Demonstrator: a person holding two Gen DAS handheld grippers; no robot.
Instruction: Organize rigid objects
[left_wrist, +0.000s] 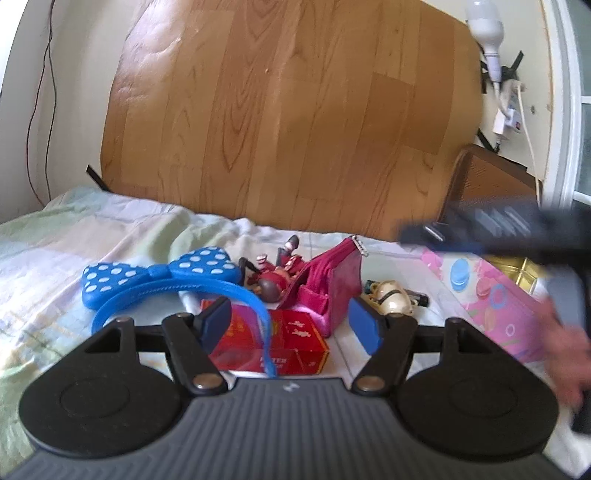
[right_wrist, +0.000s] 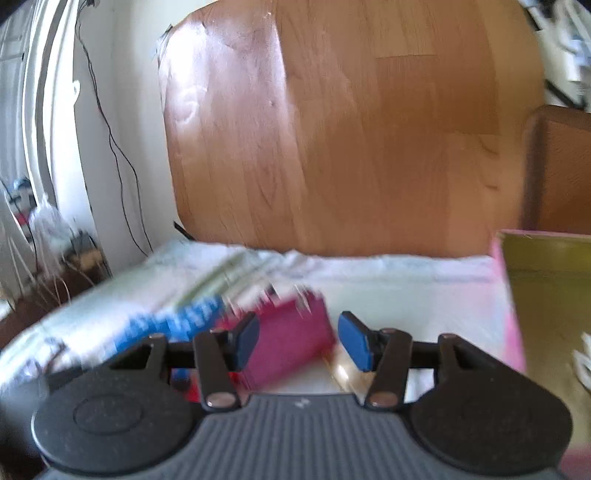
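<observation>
Red box (left_wrist: 280, 347) just beyond open left gripper (left_wrist: 290, 326).

A pale sheeted bed (left_wrist: 122, 236) carries a blue dotted bow (left_wrist: 155, 275), doll (left_wrist: 271, 275), magenta pouch (left_wrist: 332, 280), red box (left_wrist: 291, 343), apparently a pink box (left_wrist: 491, 295).

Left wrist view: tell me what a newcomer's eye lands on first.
A blue bow with white dots lies on the pale bedsheet, left of the pile. Right of it a magenta pouch stands open, with a red box in front, between the open left gripper fingers.
</observation>
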